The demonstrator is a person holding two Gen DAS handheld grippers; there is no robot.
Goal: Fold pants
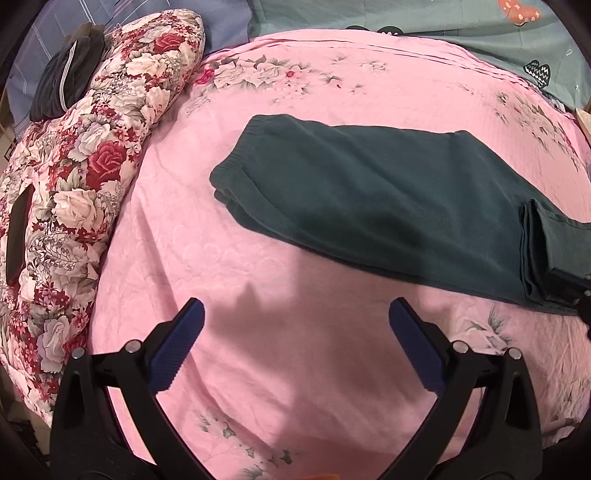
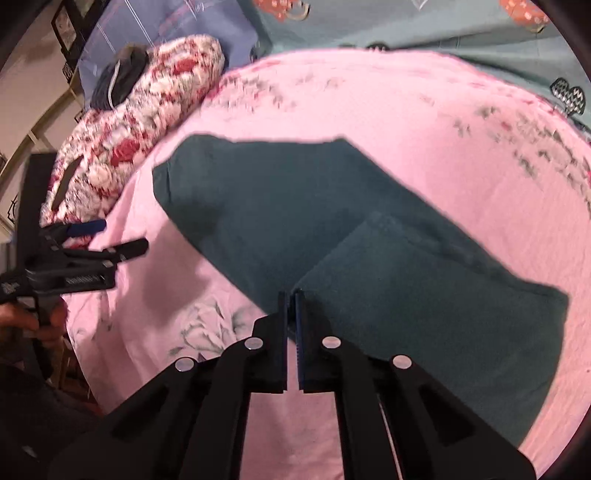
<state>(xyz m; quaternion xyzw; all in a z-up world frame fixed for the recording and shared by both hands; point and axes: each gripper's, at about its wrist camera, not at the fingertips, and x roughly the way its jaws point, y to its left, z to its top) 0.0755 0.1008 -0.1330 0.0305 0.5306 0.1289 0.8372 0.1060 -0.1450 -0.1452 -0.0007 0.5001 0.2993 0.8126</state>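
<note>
Dark teal pants [image 1: 351, 192] lie folded lengthwise on the pink bedspread [image 1: 295, 369], waistband to the left. My left gripper [image 1: 295, 317] is open and empty, hovering over bare bedspread in front of the pants. My right gripper [image 2: 291, 299] is shut on the leg end of the pants [image 2: 424, 325] and holds it lifted and folded back over the rest of the pants. The right gripper also shows at the right edge of the left wrist view [image 1: 565, 284]. The left gripper shows at the left of the right wrist view [image 2: 110, 240].
A rolled floral quilt [image 1: 85, 177] lies along the left side with dark clothing [image 1: 70, 74] and a flat black object [image 1: 16, 236] on it. A grey-green sheet with patterns [image 1: 443, 22] lies beyond the pink bedspread.
</note>
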